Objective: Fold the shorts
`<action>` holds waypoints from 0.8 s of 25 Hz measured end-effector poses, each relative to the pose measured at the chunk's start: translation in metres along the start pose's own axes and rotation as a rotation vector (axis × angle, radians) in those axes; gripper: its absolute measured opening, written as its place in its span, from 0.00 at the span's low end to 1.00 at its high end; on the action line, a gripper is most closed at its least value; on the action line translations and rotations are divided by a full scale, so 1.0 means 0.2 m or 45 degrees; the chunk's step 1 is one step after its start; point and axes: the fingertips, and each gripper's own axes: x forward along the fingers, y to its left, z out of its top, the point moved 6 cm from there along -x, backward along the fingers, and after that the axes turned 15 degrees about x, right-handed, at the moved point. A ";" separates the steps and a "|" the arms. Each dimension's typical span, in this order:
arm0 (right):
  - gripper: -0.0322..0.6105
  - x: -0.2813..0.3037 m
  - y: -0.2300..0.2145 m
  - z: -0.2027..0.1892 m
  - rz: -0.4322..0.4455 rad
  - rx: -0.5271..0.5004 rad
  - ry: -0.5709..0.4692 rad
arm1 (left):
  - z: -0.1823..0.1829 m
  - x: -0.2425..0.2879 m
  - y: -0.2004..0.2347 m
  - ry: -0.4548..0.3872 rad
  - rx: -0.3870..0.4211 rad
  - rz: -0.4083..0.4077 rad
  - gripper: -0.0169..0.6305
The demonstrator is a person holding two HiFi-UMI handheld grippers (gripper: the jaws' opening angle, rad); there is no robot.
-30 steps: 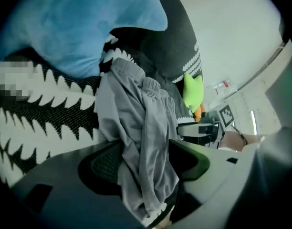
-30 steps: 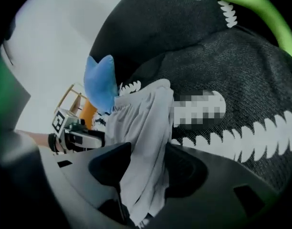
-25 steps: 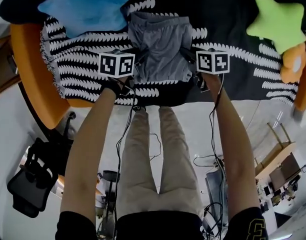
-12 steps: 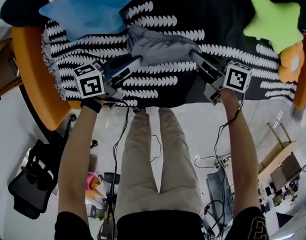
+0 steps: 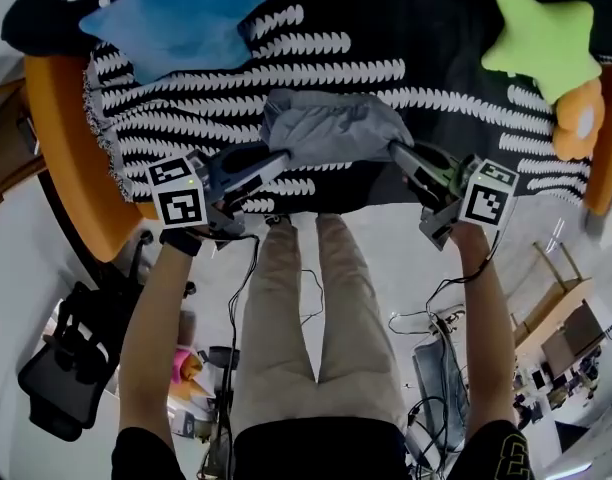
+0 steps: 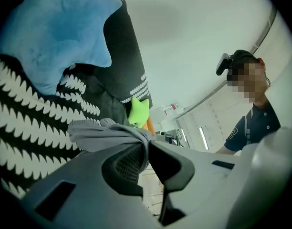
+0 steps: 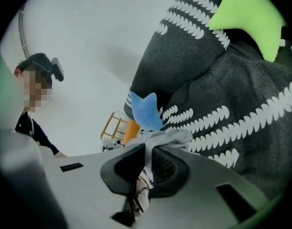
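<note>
Above the patterned blanket, holding grey shorts bunched between left claw and right claw, both clenched on the cloth, the left having just been closing. From the head only, the whole span; from each claw only, fabric nipped in the jaws.

Blanket: spread over the tabletop.
Shorts: over the blanket's middle, near my edge.
Left claw: at the shorts' left end.
Right claw: at their right end.
Left star cushion: behind the shorts, far left.
Right star cushion: far right.
</note>
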 end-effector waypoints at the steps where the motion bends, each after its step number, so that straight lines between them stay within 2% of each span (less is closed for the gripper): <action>1: 0.10 -0.01 0.01 -0.03 -0.009 -0.003 0.017 | -0.03 -0.01 -0.03 0.013 -0.021 -0.015 0.10; 4: 0.10 0.03 -0.07 -0.05 -0.078 -0.038 0.085 | -0.11 -0.03 0.01 0.099 -0.058 -0.006 0.10; 6: 0.10 0.15 -0.22 -0.02 -0.138 -0.019 0.139 | -0.14 -0.04 0.19 0.155 -0.103 0.056 0.10; 8: 0.10 0.29 -0.39 0.05 -0.198 0.048 0.186 | -0.15 -0.03 0.42 0.166 -0.191 0.156 0.10; 11: 0.10 0.43 -0.54 0.23 -0.258 0.140 0.152 | -0.06 0.02 0.68 0.156 -0.278 0.246 0.10; 13: 0.12 0.48 -0.56 0.35 -0.350 0.084 0.120 | 0.03 0.04 0.73 0.203 -0.255 0.284 0.11; 14: 0.23 0.48 -0.55 0.41 -0.408 0.027 0.119 | 0.08 0.05 0.73 0.221 -0.230 0.306 0.14; 15: 0.35 0.45 -0.53 0.46 -0.457 -0.027 0.117 | 0.13 0.06 0.71 0.225 -0.209 0.326 0.23; 16: 0.39 0.39 -0.50 0.50 -0.489 -0.068 0.097 | 0.18 0.07 0.68 0.215 -0.197 0.342 0.33; 18: 0.40 0.25 -0.40 0.54 -0.514 -0.124 -0.038 | 0.26 0.06 0.59 0.172 -0.175 0.406 0.38; 19: 0.37 0.19 -0.34 0.51 -0.514 -0.158 -0.131 | 0.28 0.01 0.53 0.140 -0.137 0.473 0.38; 20: 0.24 0.17 -0.29 0.44 -0.498 -0.198 -0.207 | 0.27 -0.04 0.46 0.102 -0.077 0.546 0.38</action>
